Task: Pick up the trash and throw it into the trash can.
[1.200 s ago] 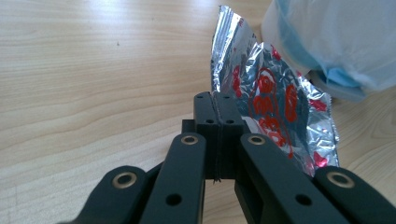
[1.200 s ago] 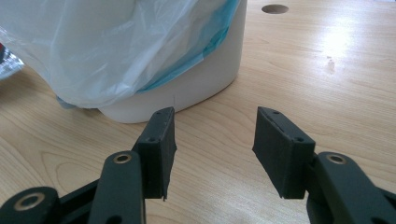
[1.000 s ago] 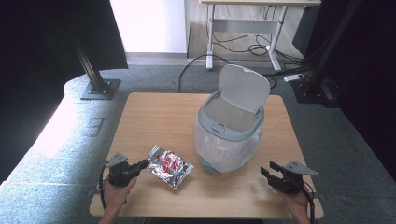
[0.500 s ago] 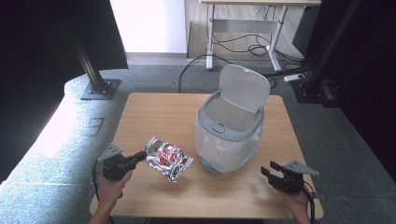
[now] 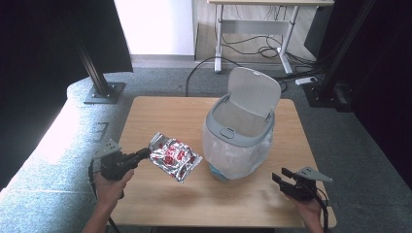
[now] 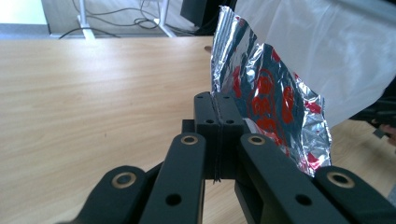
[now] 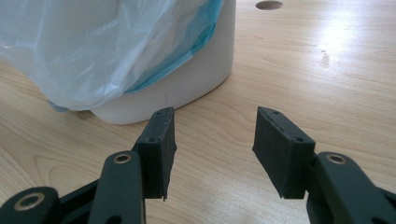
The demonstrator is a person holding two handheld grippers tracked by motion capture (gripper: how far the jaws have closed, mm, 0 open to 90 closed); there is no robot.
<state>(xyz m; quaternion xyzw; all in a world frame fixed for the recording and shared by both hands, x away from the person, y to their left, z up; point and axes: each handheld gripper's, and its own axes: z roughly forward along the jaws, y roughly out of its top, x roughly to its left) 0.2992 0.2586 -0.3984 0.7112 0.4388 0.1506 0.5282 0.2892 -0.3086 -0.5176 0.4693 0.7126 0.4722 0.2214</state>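
Observation:
A crinkled silver foil packet with red print (image 5: 174,157) hangs above the wooden table, left of the bin. My left gripper (image 5: 144,154) is shut on the packet's left edge; in the left gripper view the packet (image 6: 266,98) rises to the right of the closed jaw tips (image 6: 218,112). A white bin (image 5: 240,130) with its lid tipped up and a clear plastic liner stands at the table's middle right. My right gripper (image 5: 282,177) rests low by the front right edge, open and empty; in the right gripper view (image 7: 212,140) it faces the bin's base (image 7: 187,74).
The wooden table (image 5: 160,109) has bare surface behind and left of the packet. Its front edge lies just under both hands. Grey carpet, a black stand foot (image 5: 103,92) and a desk with cables (image 5: 252,46) lie beyond the table.
My left gripper has lifted the foil packet off the table surface and carried it slightly toward the bin. The right gripper has kept still.

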